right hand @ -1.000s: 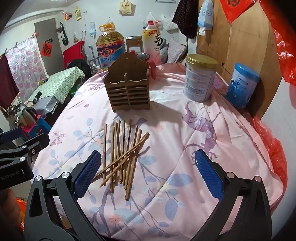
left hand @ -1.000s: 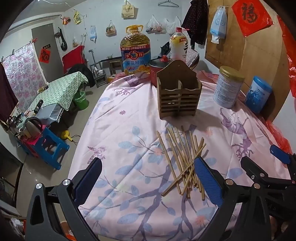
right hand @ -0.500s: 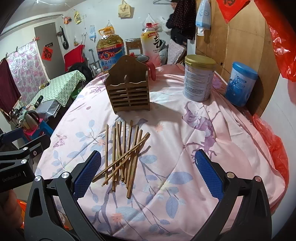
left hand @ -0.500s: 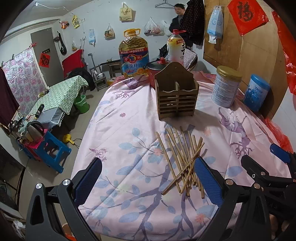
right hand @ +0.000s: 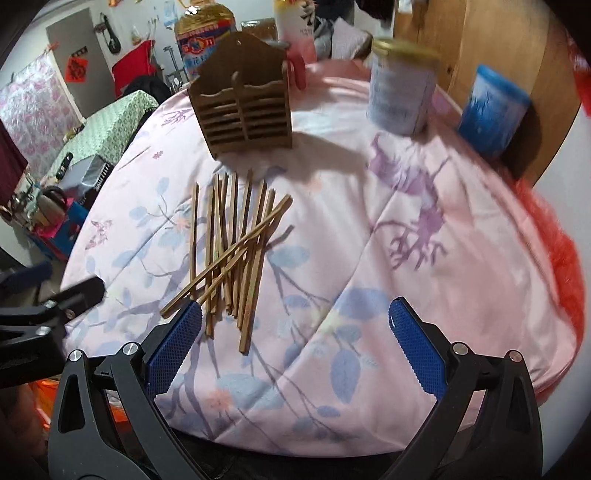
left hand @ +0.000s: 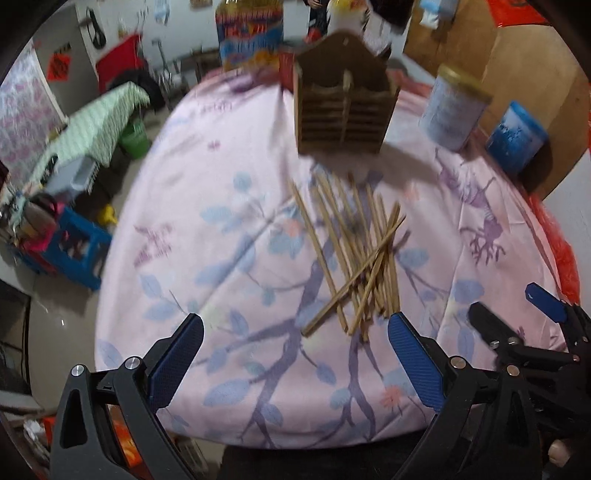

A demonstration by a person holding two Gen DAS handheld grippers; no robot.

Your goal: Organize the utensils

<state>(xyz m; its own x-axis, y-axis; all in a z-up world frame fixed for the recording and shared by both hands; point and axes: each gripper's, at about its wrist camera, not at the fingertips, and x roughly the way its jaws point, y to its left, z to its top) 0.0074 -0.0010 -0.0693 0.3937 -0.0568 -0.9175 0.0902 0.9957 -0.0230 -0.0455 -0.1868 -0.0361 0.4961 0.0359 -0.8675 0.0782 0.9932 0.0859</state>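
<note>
A loose pile of several wooden chopsticks [left hand: 354, 254] lies on the pink floral tablecloth [left hand: 229, 229]; it also shows in the right wrist view [right hand: 232, 247]. A brown wooden slatted utensil holder [left hand: 345, 99] stands upright behind the pile, and shows in the right wrist view too [right hand: 245, 107]. My left gripper [left hand: 295, 354] is open and empty, near the front edge, just short of the pile. My right gripper [right hand: 295, 343] is open and empty, to the right of the pile's near ends. Each gripper shows at the edge of the other's view.
A gold-lidded white tin [right hand: 400, 88] and a blue tub [right hand: 491, 110] stand at the back right. A big oil bottle [left hand: 251, 33] and a red pot [right hand: 297, 70] stand behind the holder. The table drops off to the floor at the left, where a blue stool [left hand: 74, 251] stands.
Both grippers have moved forward and down toward the table; the chopsticks and holder look larger and closer. Both stay open. The chopsticks have not moved.
</note>
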